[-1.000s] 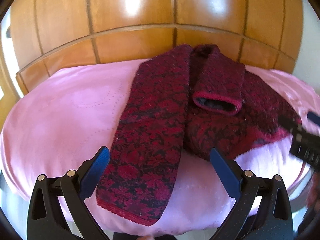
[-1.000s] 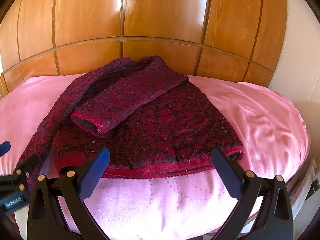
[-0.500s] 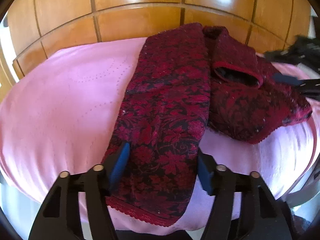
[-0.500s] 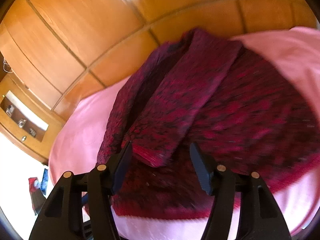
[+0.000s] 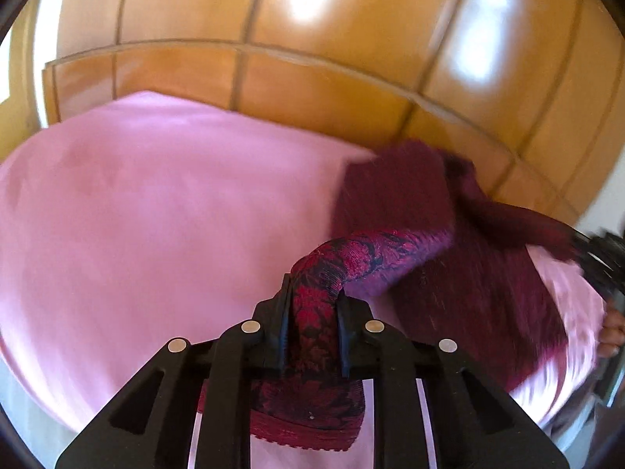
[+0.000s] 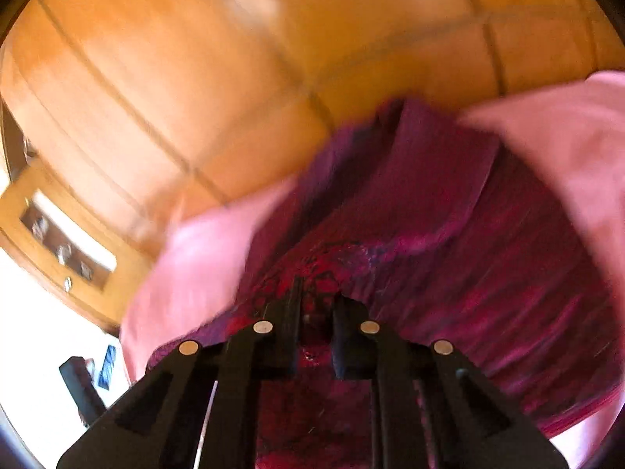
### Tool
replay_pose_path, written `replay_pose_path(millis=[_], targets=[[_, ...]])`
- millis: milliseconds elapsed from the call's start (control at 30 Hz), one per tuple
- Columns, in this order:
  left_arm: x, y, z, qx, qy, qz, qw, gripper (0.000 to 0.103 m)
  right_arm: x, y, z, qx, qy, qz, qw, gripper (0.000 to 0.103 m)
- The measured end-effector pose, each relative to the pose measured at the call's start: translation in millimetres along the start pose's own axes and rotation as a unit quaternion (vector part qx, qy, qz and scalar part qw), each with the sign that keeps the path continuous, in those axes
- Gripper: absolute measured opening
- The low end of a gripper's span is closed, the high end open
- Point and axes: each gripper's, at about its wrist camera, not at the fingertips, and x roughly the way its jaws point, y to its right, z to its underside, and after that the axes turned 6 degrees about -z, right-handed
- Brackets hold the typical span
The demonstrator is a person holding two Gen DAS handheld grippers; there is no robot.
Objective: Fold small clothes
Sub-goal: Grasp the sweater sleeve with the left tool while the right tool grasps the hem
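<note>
A dark red floral knit sweater point(image 5: 480, 273) lies on a pink bedsheet point(image 5: 156, 215). My left gripper point(image 5: 314, 305) is shut on the sweater's long left sleeve point(image 5: 351, 258), lifted and bent toward the body of the garment. In the blurred right wrist view, my right gripper point(image 6: 316, 305) is shut on a bunch of the same sweater point(image 6: 449, 242), with the cloth rising between the jaws. The right gripper's black body point(image 5: 605, 269) shows at the right edge of the left wrist view.
A glossy wooden headboard point(image 5: 312, 58) stands behind the bed. A wooden bedside shelf with small items point(image 6: 66, 250) is at the left in the right wrist view. The bed's pink sheet point(image 6: 566, 136) stretches left of the sweater.
Both grippers closed from open onto the sweater. The left one took the sleeve and lifted it rightward; the right one took the cloth near the folded sleeve. Both views are now motion-blurred.
</note>
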Motion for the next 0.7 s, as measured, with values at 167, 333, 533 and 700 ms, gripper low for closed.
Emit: replay_pose_path(millis=[167, 333, 533, 700], targets=[[24, -23, -64, -0.012, 0.029, -0.057, 0.9979, 0.016, -52, 63, -70, 0.049, 0.094, 0.062, 0.992, 0.011], [72, -56, -132, -0.059, 0.026, -0.131, 0.9892, 0.016, -90, 156, -128, 0.137, 0.148, 0.15, 0.968, 0.011], [118, -77, -180, -0.075, 0.004, -0.213, 0.9741, 0.026, -87, 228, -156, 0.177, 0.143, 0.227, 0.947, 0.019], [97, -77, -172, -0.106, 0.05, -0.203, 0.9721, 0.074, -96, 224, -131, 0.173, 0.134, 0.234, 0.947, 0.057]])
